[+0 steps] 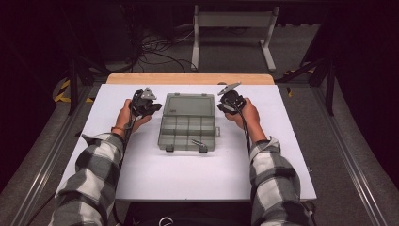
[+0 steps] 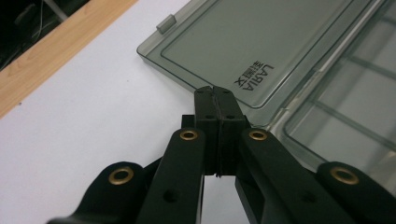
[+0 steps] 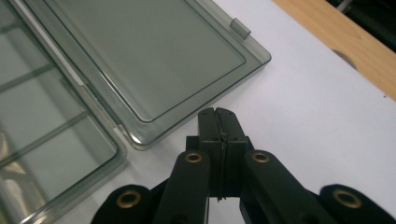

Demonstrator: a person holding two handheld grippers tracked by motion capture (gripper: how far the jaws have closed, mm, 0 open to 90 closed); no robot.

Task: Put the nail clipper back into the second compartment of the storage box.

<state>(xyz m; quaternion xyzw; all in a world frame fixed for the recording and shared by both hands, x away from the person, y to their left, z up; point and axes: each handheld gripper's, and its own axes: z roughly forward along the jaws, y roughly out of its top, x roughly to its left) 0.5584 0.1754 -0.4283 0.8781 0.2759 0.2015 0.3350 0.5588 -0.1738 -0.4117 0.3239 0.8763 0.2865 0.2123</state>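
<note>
2 grippers flank the open organiser box (image 1: 188, 123), 1 per short side, both aimed at the lid (image 1: 189, 104) that lies flat behind the tray.

Left gripper (image 1: 147, 106): at the box's 9 o'clock, beside the lid's left edge. Jaws pressed fully together, nothing between them. In the left gripper view the closed tip (image 2: 217, 95) sits at the lid's near edge, close to the hinge line; I can't tell whether it touches or hovers over it. Closed tips make a narrow wedge, so my guess is it's set to slide under and lever the lid, not pinch it.

Box: centre of the white table (image 1: 141, 179), tray nearer the person, lid folded back toward 12 o'clock. Compartments look mostly empty. 2 latches (image 1: 203, 149) stick out at the tray's 6 o'clock edge. Lid tabs (image 2: 166, 24) sit on the far rim, so closing means swinging the lid toward the person.

Right gripper (image 1: 227, 105): at the box's 3 o'clock, mirrored. Jaws also clamped together, empty. In the right gripper view the tip (image 3: 218, 116) is just off the lid's near corner, over bare table, apart from the plastic.

Symmetric placement suggests a 2-sided lift to keep the lid from twisting on its hinge.
</note>
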